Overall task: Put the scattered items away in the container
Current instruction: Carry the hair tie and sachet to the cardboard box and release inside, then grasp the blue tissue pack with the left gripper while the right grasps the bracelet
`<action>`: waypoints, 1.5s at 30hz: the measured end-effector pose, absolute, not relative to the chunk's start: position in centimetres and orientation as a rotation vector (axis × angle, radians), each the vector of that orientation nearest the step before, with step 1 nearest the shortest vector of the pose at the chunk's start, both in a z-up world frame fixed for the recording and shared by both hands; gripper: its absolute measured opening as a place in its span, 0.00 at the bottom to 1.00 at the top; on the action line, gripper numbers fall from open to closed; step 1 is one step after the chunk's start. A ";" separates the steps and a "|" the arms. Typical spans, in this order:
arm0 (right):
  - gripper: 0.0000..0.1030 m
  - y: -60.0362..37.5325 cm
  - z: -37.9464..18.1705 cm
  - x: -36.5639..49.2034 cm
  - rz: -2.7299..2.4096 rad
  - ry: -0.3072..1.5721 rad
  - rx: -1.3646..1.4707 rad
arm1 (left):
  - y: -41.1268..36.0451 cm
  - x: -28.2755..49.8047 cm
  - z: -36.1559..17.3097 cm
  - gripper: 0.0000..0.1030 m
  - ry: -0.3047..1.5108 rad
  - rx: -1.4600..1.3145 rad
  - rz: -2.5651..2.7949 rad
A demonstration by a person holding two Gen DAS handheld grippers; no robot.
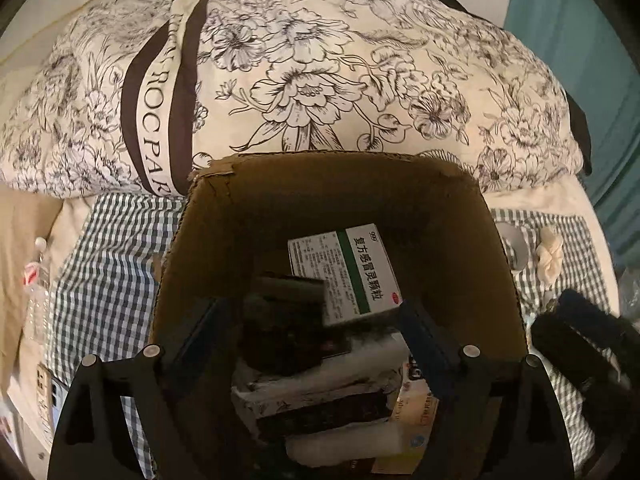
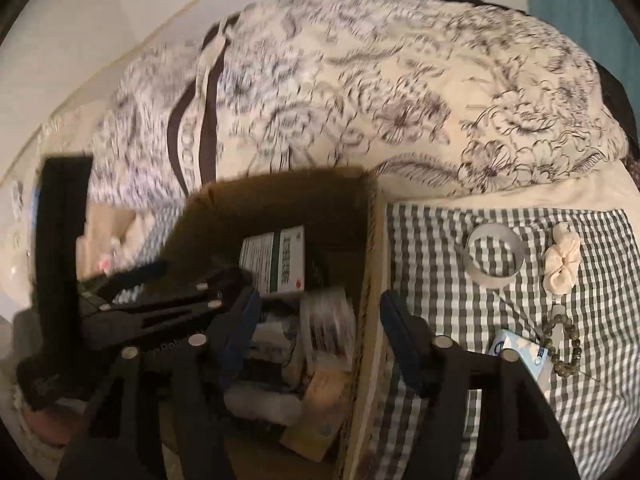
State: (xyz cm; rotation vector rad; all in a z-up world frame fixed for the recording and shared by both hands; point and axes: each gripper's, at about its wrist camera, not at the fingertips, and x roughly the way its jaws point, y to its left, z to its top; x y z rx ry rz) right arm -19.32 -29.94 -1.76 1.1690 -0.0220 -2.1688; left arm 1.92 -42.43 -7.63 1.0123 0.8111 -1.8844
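My left tool (image 1: 308,344) hangs over the cardboard box (image 1: 496,264) with its fingers spread and nothing between them; below it I see a white-and-green medicine carton (image 1: 348,272) lying on top of a dark item and other packages inside. My right tool (image 2: 316,344) is also released, straddling the box's right wall, one finger inside and one outside. On the checked cloth (image 2: 440,280) on the bed, right of the box, lie a tape roll (image 2: 495,257), a cream scrunchie (image 2: 562,264), a bead bracelet (image 2: 564,346) and a blue-white packet (image 2: 520,350).
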 end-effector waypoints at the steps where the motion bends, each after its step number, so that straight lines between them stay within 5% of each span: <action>1: 0.61 -29.5 -1.5 -19.6 -2.183 -0.038 1.162 | -42.2 1.7 -7.6 0.89 0.811 1.017 -1.897; 24: 0.61 -14.8 1.4 -20.8 -2.608 -0.170 1.114 | -35.3 -9.1 -2.3 0.89 0.633 1.084 -2.245; 40: 0.61 -7.8 -9.6 -19.5 -2.650 -0.241 1.475 | -30.0 -18.2 -7.2 0.89 0.652 1.354 -2.286; 45: 0.61 -8.9 -12.6 -18.8 -2.553 -0.232 1.543 | -29.5 -20.1 -10.4 0.98 0.619 1.457 -2.228</action>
